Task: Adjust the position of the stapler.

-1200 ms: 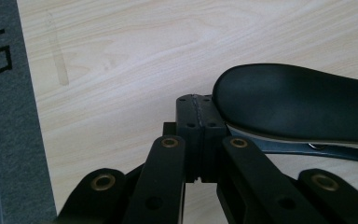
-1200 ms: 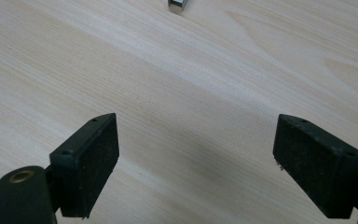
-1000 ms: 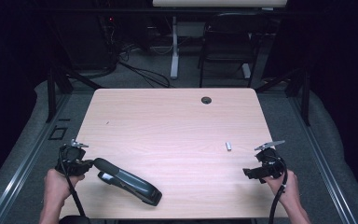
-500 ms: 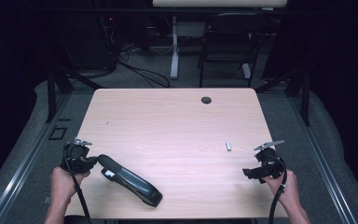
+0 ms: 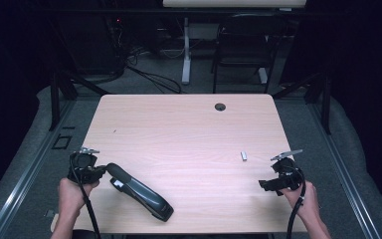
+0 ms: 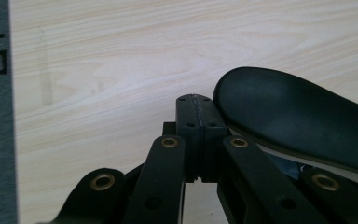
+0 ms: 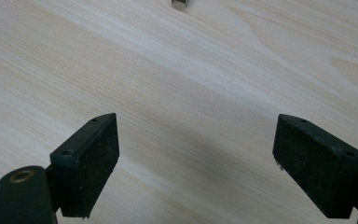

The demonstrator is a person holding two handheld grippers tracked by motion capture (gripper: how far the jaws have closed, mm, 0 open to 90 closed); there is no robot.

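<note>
A long, black, smooth-shelled plastic stapler [image 5: 138, 191] is seen lying slantwise near the desk's [image 5: 189, 129] front left corner, beside the left gripper's [image 5: 101, 172] closed, empty fingers; the right gripper's [image 5: 264, 185] fingers are spread wide.

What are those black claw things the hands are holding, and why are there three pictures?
A person sits at a wooden table and holds a grabbing tool in each hand. The tools have two black jaws that pinch, like tongs. One picture looks down from above. The other two come from small cameras riding on the tools. The left gripper has its jaws pressed shut with nothing between them, right beside the rounded end of a big black stapler; whether they touch I cannot tell. The right gripper has its jaws wide open over bare wood. A small silver piece lies in front of it. Nothing is held.
</note>
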